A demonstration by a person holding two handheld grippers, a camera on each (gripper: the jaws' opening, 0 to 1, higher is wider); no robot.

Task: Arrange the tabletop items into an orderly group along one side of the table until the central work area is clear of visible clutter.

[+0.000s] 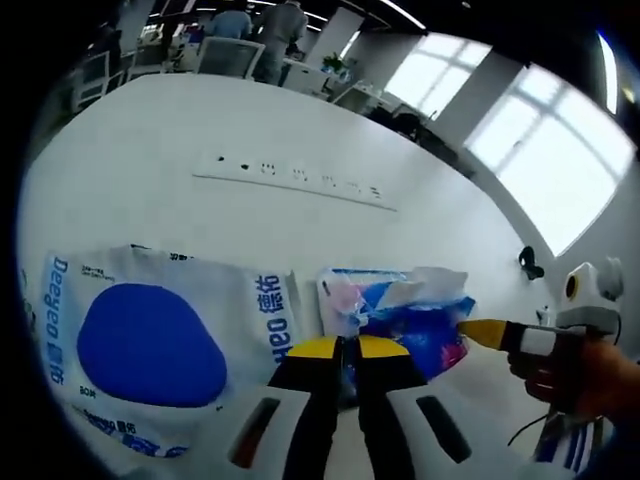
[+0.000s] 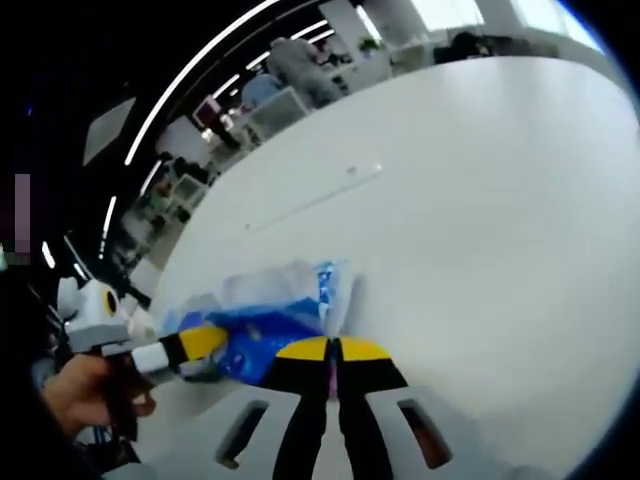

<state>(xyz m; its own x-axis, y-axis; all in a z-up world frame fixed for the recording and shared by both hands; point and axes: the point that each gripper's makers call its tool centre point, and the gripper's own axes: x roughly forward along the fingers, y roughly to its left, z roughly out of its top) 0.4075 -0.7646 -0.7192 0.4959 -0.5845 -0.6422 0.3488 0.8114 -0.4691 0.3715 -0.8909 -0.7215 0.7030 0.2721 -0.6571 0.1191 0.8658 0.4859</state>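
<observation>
Both tongs, the left tongs (image 1: pixel 340 345) and right tongs (image 2: pixel 333 347), pinched narrow on the blue-and-pink crumpled packet (image 1: pixel 410 310) just ahead of them, apparently to shift it beside the white wipes pack (image 1: pixel 150 345) on the surface (image 1: pixel 200 120).

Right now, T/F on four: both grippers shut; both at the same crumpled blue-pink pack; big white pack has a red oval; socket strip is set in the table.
1. Both grippers are shut. True: the left gripper and right gripper have their yellow tips together.
2. Both meet at the crumpled blue-pink pack. True.
3. The big white pack has a red oval. False: the oval is blue.
4. A socket strip sits in the white table. True.
</observation>
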